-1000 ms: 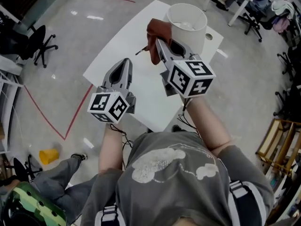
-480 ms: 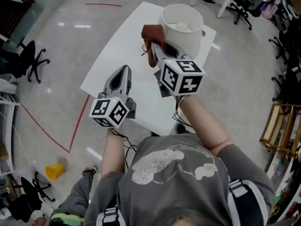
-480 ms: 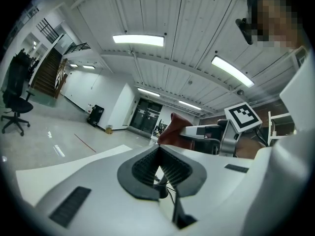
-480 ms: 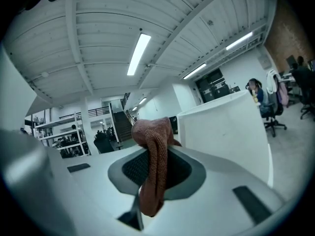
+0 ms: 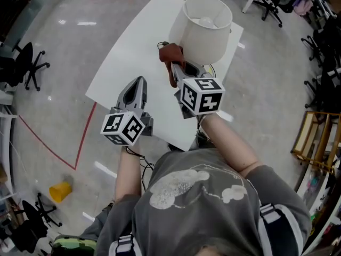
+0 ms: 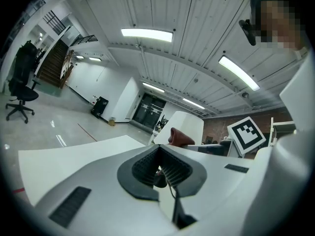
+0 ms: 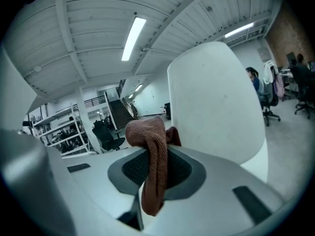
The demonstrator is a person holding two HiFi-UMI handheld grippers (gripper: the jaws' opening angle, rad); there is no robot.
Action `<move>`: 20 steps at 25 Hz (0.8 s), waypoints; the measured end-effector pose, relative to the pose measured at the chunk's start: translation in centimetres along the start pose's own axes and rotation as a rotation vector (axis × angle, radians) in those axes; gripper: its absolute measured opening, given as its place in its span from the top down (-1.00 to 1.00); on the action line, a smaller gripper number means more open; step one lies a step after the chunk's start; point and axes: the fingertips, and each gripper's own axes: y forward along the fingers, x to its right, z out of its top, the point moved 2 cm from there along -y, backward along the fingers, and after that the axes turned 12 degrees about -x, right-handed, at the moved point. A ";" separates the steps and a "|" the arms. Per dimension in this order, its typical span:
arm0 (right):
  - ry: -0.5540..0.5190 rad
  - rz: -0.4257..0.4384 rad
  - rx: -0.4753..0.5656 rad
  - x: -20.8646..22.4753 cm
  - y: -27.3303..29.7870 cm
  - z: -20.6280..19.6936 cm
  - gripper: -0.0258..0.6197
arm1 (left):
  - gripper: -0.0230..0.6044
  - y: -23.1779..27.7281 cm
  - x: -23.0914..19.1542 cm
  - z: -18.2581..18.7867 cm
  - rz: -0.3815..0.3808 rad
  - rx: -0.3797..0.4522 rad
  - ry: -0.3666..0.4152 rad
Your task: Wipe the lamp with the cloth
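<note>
A white lamp (image 5: 205, 28) with a wide drum shade stands at the far end of a white table (image 5: 133, 63); its bulb shows through the shade's open top. My right gripper (image 5: 173, 65) is shut on a reddish-brown cloth (image 5: 171, 55), held just left of the shade's lower side. In the right gripper view the cloth (image 7: 153, 161) hangs folded over the jaws, with the lamp shade (image 7: 219, 102) close on the right. My left gripper (image 5: 137, 84) hovers over the table's near left part, shut and empty. From the left gripper view, the lamp (image 6: 184, 127) and cloth (image 6: 181, 136) lie ahead.
Red tape lines (image 5: 80, 137) mark the glossy grey floor left of the table. Black office chairs (image 5: 24, 65) stand at the left, a yellow cup (image 5: 58, 191) lies on the floor, and a wooden shelf (image 5: 317, 143) is at the right. Another desk with chairs (image 5: 272, 1) stands beyond.
My right gripper with the cloth has come down along the lamp shade's left side, from near its rim to near its lower edge. The left gripper has hardly moved.
</note>
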 end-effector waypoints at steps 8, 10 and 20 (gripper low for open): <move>-0.027 0.040 -0.037 0.5 -2.7 -2.7 0.74 | 0.91 0.4 1.8 -1.3 -0.005 -0.013 -0.007; -0.065 0.054 0.007 0.7 -4.5 -1.3 0.74 | 0.91 0.4 2.9 -0.6 -0.010 0.005 0.014; -0.076 0.148 0.201 3.6 -10.8 7.8 0.74 | 0.91 0.7 9.8 3.6 -0.021 0.132 0.113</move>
